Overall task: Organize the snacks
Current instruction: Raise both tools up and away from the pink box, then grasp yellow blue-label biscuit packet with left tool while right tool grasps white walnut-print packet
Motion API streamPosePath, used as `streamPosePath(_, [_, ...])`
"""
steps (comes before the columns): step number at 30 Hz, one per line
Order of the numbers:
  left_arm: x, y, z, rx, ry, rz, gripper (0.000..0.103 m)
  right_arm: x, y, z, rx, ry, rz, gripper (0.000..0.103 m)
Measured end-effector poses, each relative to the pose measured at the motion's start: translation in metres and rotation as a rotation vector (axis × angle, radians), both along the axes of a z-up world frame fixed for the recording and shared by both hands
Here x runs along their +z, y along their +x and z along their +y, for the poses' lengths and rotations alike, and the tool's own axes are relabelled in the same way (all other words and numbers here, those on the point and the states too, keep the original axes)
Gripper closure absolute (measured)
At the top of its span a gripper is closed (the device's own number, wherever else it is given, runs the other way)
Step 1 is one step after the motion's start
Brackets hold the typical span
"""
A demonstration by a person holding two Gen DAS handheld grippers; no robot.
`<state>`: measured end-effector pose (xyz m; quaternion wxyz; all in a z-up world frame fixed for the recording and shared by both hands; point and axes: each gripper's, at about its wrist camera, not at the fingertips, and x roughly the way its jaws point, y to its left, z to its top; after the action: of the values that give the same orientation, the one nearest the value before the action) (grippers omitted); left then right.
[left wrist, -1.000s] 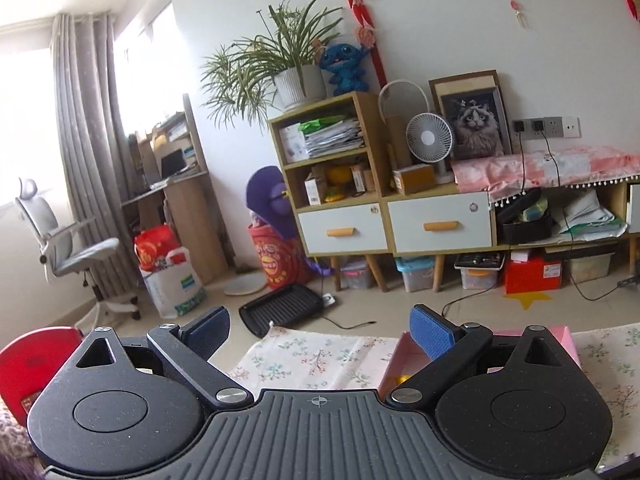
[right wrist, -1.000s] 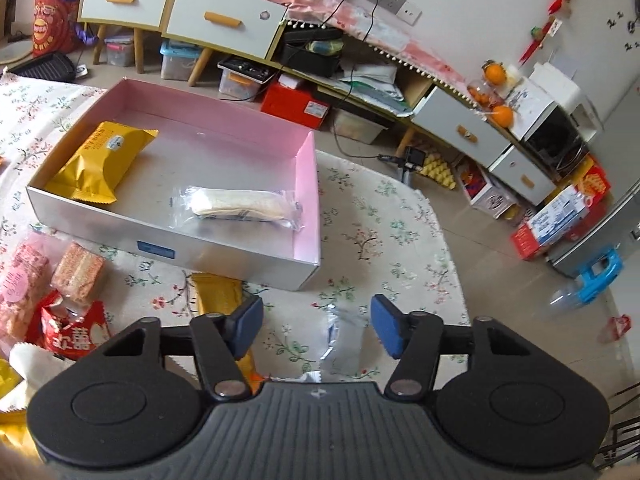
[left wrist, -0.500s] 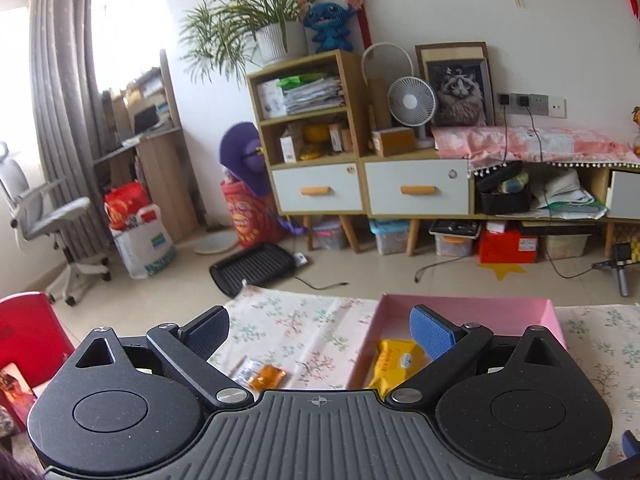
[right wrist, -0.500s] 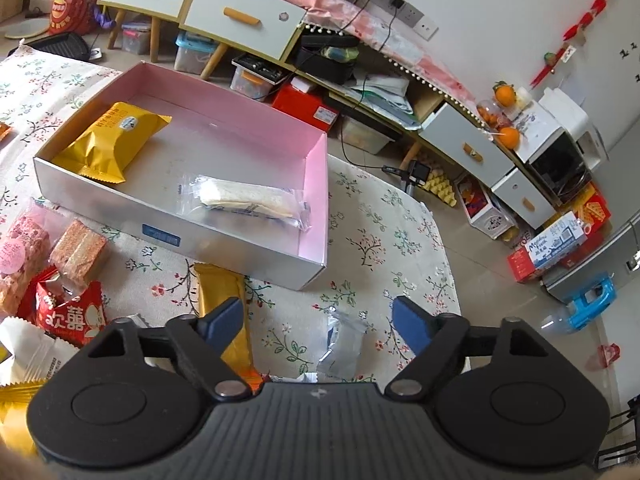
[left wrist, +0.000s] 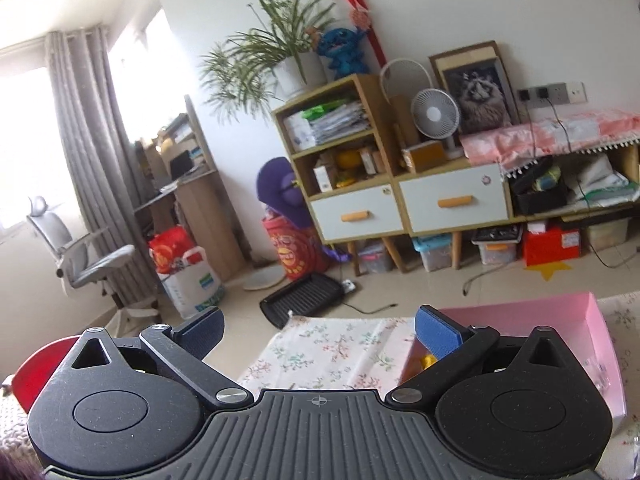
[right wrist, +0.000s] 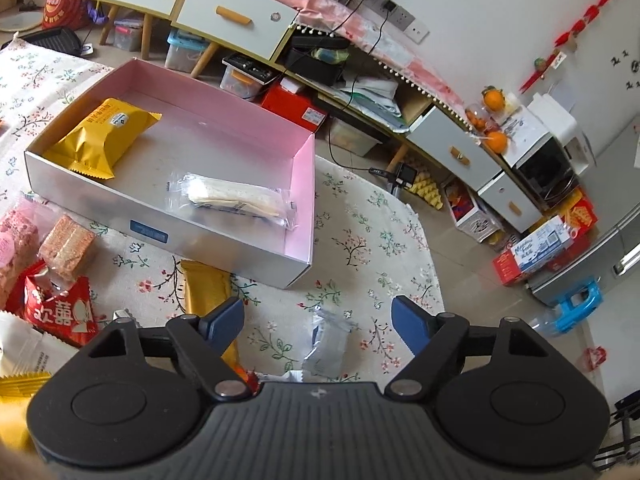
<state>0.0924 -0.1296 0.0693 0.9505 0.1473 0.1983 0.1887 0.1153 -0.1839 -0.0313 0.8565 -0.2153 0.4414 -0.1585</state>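
A pink-lined box point(right wrist: 224, 108) sits on the floral tablecloth; it holds a yellow packet point(right wrist: 102, 136) and a clear-wrapped wafer point(right wrist: 236, 198). My right gripper point(right wrist: 318, 322) is open and empty above a small clear packet point(right wrist: 326, 346) and beside a gold bar point(right wrist: 208, 292) in front of the box. Loose snacks lie at the left: a red packet point(right wrist: 60, 312), pink crisp bars point(right wrist: 66, 248). My left gripper point(left wrist: 318, 330) is open and empty, raised over the table's far edge, with the box point(left wrist: 560, 320) at its right.
The tablecloth point(right wrist: 372, 240) ends at the right above bare floor. Beyond the table stand drawer cabinets point(left wrist: 400, 208), a black grill pan on the floor point(left wrist: 304, 300), bags and an office chair point(left wrist: 88, 256). A red stool point(left wrist: 40, 368) is at my left.
My right gripper has opened wider and drawn back slightly from the box. My left gripper's view dipped toward the table, then rose again; it stays open.
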Motion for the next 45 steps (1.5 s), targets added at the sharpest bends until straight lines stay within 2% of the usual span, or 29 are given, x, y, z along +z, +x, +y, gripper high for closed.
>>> streamPosePath(1, [0.001,0.0,0.002,-0.008,-0.005,0.005,0.001,-0.001,0.0,0.0,0.009,0.007,0.005,0.02])
streamPosePath(5, [0.005,-0.002,0.01,-0.03,-0.059,0.009,0.001,0.0,-0.001,-0.001,0.038,0.028,-0.009,0.002])
streamPosePath(7, [0.006,-0.001,0.013,-0.038,-0.08,0.024,0.001,0.002,-0.002,0.001,0.05,0.035,-0.017,0.0])
streamPosePath(15, [0.0,-0.002,-0.006,0.034,0.078,-0.036,0.0,0.002,-0.001,0.007,0.029,0.008,-0.007,0.001])
streamPosePath(17, [0.001,-0.002,-0.009,0.024,0.083,-0.038,0.0,0.0,-0.003,0.009,0.043,-0.02,-0.012,0.0])
streamPosePath(24, [0.008,0.001,0.022,-0.031,-0.182,0.015,0.0,0.002,-0.002,0.003,0.056,0.022,-0.01,0.0])
streamPosePath(27, [0.004,0.004,0.042,-0.087,-0.309,0.1,0.0,0.003,-0.001,0.001,0.061,0.072,0.003,0.0])
streamPosePath(32, [-0.012,0.002,0.079,-0.128,-0.427,0.212,0.0,0.0,0.001,-0.006,0.065,0.119,0.022,0.0])
streamPosePath(41, [-0.04,0.001,0.122,-0.191,-0.475,0.371,0.0,-0.006,-0.005,-0.017,0.102,0.149,0.05,0.0])
streamPosePath(45, [-0.05,0.001,0.132,-0.237,-0.46,0.416,0.0,-0.002,-0.009,-0.027,0.148,0.215,0.035,0.0])
